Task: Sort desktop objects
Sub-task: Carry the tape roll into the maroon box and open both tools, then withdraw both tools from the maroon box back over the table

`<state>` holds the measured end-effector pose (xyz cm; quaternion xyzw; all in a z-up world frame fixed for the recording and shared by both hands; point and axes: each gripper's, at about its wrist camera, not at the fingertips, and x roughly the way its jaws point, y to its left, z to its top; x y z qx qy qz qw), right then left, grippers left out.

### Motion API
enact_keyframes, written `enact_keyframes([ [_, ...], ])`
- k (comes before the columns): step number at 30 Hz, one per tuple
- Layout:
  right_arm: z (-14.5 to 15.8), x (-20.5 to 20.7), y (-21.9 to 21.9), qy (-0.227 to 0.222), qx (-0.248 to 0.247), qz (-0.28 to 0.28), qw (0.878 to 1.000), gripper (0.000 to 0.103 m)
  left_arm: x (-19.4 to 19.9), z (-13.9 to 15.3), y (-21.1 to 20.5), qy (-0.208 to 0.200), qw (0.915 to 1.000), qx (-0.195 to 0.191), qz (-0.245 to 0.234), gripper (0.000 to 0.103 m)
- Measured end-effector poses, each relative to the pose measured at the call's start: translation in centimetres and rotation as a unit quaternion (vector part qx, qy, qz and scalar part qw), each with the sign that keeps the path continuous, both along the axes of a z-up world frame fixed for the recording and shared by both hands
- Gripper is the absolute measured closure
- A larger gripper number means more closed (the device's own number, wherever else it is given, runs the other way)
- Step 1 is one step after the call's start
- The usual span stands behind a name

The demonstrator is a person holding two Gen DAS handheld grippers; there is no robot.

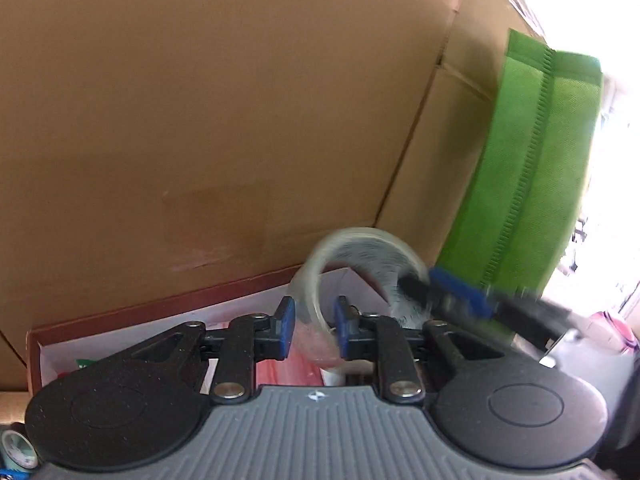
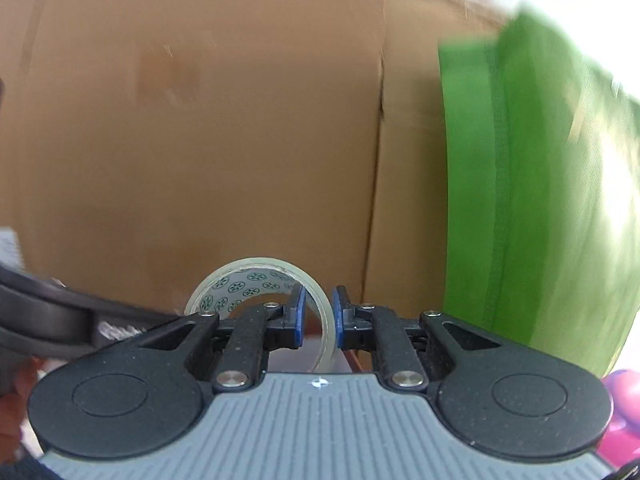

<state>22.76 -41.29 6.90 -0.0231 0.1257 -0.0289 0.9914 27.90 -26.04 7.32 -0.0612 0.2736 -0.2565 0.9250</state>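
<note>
Evidently the sorting was mid-stride, with one item in transit. Both tongs had a wall of the same clear tape roll (image 2: pixel 256 280) between their blue pads: the right tongs (image 2: pixel 318 316) were clenched on the roll's near-right wall, the rest of the ring, with its patterned inner core, standing up to their left. From the left wrist view, the left tongs (image 1: pixel 314 330) straddled the near-left wall of that tape roll (image 1: pixel 360 264), but a sliver of space showed on each side, so whether they truly gripped it or only bracketed it could not be told. The right tool reached in from the left tongs' right, blurred by motion.

Beyond and below the left tongs lay a red-rimmed open box (image 1: pixel 160 304) holding papers and other contents too hidden to name; it was probably the sorting bin, though that is a judgement. A large cardboard carton (image 1: pixel 220 120) filled the background ahead of both tongs, a green fabric bag (image 1: pixel 540 160) to their right.

As for what remained: the roll was not yet set down, and another patterned tape roll (image 1: pixel 16 450) sat behind and left of the left tongs, seemingly unsorted. A pink object (image 2: pixel 624 392) lay beside the right tongs' right.
</note>
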Motion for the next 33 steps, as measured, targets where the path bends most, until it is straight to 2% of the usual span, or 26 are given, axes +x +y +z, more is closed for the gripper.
enact_keyframes([
  [1, -0.6, 0.5, -0.1, 0.023, -0.002, -0.002, 1.000, 0.081, -0.4, -0.2, 0.6, -0.011, 0.9999, -0.010, -0.003, 0.049],
  [2, -1.2, 0.4, 0.0, 0.031, -0.006, -0.003, 0.999, 0.069, -0.9, -0.3, 1.1, -0.026, 0.9995, -0.017, -0.002, 0.021],
  [3, -1.5, -0.2, 0.1, 0.017, -0.010, -0.003, 1.000, 0.049, -1.6, -0.4, 1.5, -0.046, 0.9987, -0.021, 0.004, 0.009],
  [6, -2.2, -1.8, 1.2, -0.009, -0.031, -0.009, 0.999, 0.036, -3.5, -0.4, 1.9, -0.091, 0.9958, 0.002, 0.006, 0.005],
  [7, -2.4, -2.1, 1.5, -0.008, -0.037, -0.007, 0.999, 0.026, -3.9, -0.3, 1.9, -0.096, 0.9953, 0.010, -0.002, 0.005],
  [9, -2.9, -2.6, 2.2, 0.000, -0.044, -0.011, 0.999, 0.018, -4.8, -0.4, 2.0, -0.099, 0.9948, 0.020, -0.011, 0.005],
  [15, -3.2, -5.0, 3.3, 0.001, -0.044, -0.006, 0.999, 0.015, -6.5, -1.0, 2.9, -0.085, 0.9957, 0.034, -0.012, 0.004],
  [18, -2.8, -6.4, 3.7, 0.000, -0.040, -0.001, 0.999, 0.010, -7.4, -1.0, 2.9, -0.082, 0.9955, 0.046, -0.010, 0.004],
  [24, -2.2, -8.5, 5.0, 0.007, -0.029, 0.008, 1.000, 0.009, -10.5, -0.5, 4.1, -0.079, 0.9958, 0.046, -0.001, 0.004],
  [28, -1.6, -9.4, 4.9, 0.019, -0.004, 0.020, 1.000, 0.009, -12.6, -0.3, 5.2, -0.061, 0.9959, 0.066, 0.014, 0.004],
  [33, -2.0, -12.6, 6.9, 0.029, 0.012, 0.032, 0.999, 0.009, -15.5, -0.5, 7.3, -0.047, 0.9956, 0.070, 0.042, 0.004],
])
